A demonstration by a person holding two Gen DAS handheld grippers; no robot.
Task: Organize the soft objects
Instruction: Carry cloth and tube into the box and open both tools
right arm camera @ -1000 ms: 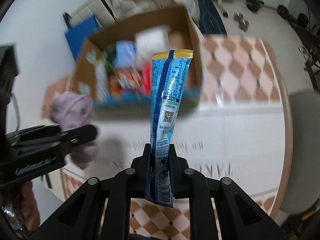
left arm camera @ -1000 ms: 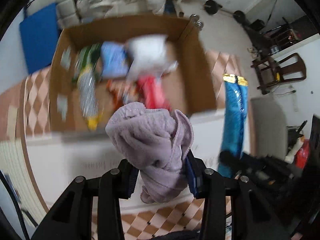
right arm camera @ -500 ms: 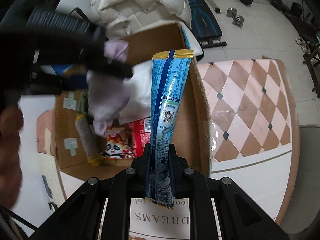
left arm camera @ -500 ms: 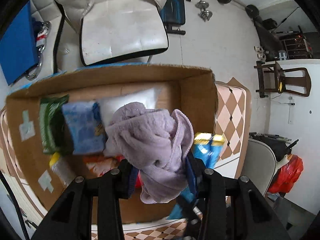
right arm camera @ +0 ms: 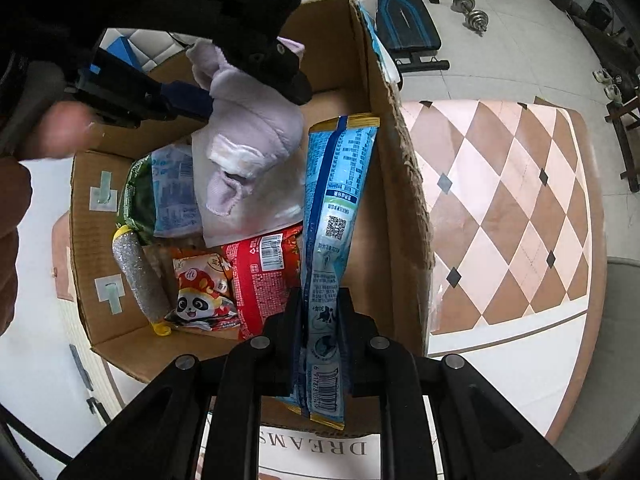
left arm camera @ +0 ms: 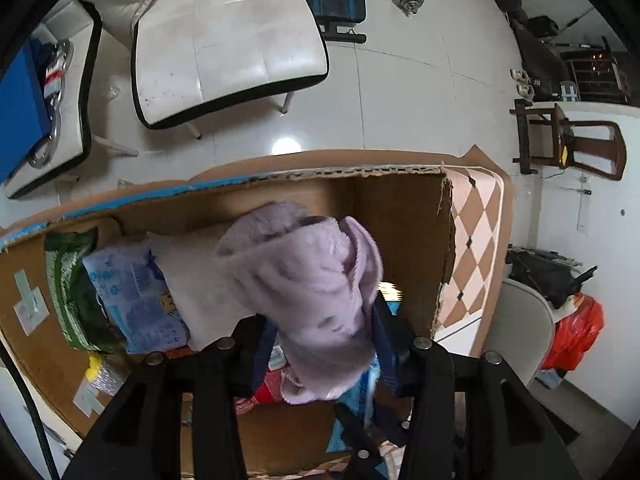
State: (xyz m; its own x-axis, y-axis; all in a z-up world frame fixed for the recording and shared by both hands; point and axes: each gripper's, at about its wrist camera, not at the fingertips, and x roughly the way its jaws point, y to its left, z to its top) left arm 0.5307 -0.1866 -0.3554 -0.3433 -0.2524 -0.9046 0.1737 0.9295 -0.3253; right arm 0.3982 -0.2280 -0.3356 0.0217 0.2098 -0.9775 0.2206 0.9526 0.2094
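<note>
My left gripper [left arm camera: 320, 332] is shut on a lilac fleece cloth [left arm camera: 308, 280] and holds it over the open cardboard box [left arm camera: 400, 216]. In the right wrist view the cloth [right arm camera: 248, 128] hangs above the box's far half, with the left gripper [right arm camera: 208, 100] on it. My right gripper [right arm camera: 320, 312] is shut on a long blue snack packet [right arm camera: 336, 208], held upright over the box's right side beside the right wall [right arm camera: 396, 200].
Inside the box lie a green packet [right arm camera: 134, 200], a pale blue packet [right arm camera: 176, 196], a white pillow pack [right arm camera: 276, 200], a red packet [right arm camera: 264, 276], a panda packet [right arm camera: 200, 296] and a glittery tube [right arm camera: 140, 276]. The checkered table [right arm camera: 500, 208] extends right. White chairs [left arm camera: 228, 40] stand beyond.
Both grippers have moved forward from the table's near side to over the box, each keeping its hold. The cloth and blue packet now hang above the box's contents.
</note>
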